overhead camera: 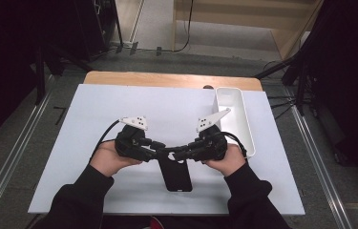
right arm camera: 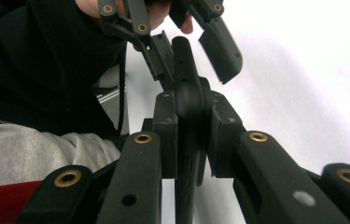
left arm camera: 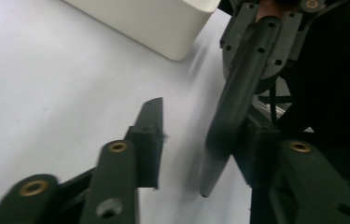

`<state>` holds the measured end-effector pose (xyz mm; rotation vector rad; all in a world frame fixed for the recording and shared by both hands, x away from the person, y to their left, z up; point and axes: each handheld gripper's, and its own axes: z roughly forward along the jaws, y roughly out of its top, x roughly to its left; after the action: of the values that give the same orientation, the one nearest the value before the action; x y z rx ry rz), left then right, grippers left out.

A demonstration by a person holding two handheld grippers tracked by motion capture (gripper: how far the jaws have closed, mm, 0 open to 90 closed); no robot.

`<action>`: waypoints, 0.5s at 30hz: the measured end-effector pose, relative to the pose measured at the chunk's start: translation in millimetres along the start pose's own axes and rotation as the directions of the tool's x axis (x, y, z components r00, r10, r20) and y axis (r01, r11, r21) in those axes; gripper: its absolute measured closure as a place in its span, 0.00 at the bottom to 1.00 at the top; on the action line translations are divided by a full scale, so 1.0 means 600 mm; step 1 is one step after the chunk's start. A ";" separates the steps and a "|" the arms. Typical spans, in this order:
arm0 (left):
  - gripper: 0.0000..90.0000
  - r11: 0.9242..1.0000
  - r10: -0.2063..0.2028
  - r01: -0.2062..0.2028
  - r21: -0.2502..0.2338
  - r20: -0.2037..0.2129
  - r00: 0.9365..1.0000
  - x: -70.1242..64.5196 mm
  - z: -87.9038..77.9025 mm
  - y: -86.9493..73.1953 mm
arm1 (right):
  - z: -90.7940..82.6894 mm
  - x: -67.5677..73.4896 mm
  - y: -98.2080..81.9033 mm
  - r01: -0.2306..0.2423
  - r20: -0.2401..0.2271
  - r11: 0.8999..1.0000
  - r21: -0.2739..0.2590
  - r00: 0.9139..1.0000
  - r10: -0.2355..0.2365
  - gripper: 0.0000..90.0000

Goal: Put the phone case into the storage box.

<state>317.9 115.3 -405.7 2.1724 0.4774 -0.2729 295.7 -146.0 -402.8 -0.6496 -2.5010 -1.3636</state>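
- Step in hand, as I read it: two-tool handling of the black phone case, prob a hand-over or a peel/flex. The case sits low-centre over the white tabletop, between both hands, its near end toward me.
- Right tool: clamped tight on the case edge; in the right gripper view the pads squeeze it from both sides.
- Left tool: part open, not gripping. In the left gripper view one pad stands clear of the case; the far jaw is right up against it, contact unclear.
- White bin is at the tabletop's right edge, apart from the case.
- Next, my guess: close the left tool squarely on the rim before the right lets go; misalignment = case twists or drops.
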 end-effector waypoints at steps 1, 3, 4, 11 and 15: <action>0.72 1.000 0.011 -0.011 0.004 0.013 1.000 -0.001 0.000 0.000 | 0.000 0.000 0.000 -0.003 0.002 1.000 0.003 1.000 0.003 0.83; 0.78 1.000 0.021 -0.021 0.004 0.016 1.000 -0.004 0.001 -0.001 | 0.001 -0.002 0.000 -0.005 -0.009 1.000 0.004 1.000 0.005 0.83; 0.80 1.000 0.024 -0.024 0.001 0.022 0.999 -0.004 0.001 -0.001 | 0.001 -0.002 0.000 -0.008 -0.014 1.000 0.005 1.000 0.008 0.83; 0.86 0.999 0.043 -0.043 -0.003 0.040 0.998 -0.007 0.000 -0.001 | -0.001 -0.004 -0.001 -0.018 -0.025 1.000 0.004 1.000 0.019 0.83; 0.86 1.000 0.026 -0.026 0.008 0.050 0.998 -0.006 -0.001 0.001 | -0.001 -0.004 -0.001 -0.015 -0.015 1.000 0.002 1.000 0.015 0.83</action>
<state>314.8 114.6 -403.7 2.1731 0.4205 -0.3144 297.4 -147.4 -403.8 -0.6535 -2.4804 -1.3555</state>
